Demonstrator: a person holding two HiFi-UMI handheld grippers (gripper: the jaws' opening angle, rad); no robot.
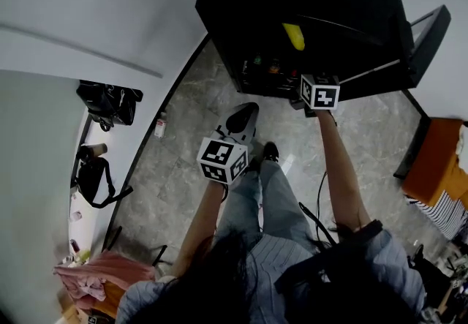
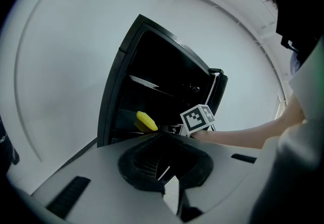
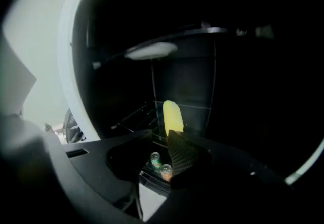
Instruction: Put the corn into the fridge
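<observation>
The yellow corn (image 1: 294, 36) lies on a glass shelf inside the open black fridge (image 1: 241, 1). In the right gripper view the corn (image 3: 172, 118) sits just beyond the tips of my right gripper (image 3: 161, 142). That gripper is open, nothing is between its jaws, and its ribbed pad (image 3: 183, 154) shows at the right. The corn (image 2: 146, 121) also shows in the left gripper view, next to the right gripper's marker cube (image 2: 197, 118). My left gripper (image 1: 246, 112) hangs lower, in front of the fridge over the floor. Its jaws meet at the tips and hold nothing.
Small cans (image 3: 161, 165) stand on a lower level of the fridge, under the right gripper. The fridge door (image 1: 428, 37) stands open at the right. An orange piece of furniture (image 1: 439, 169) is at the far right. Black bags (image 1: 110, 103) and pink cloth (image 1: 95, 279) are at the left.
</observation>
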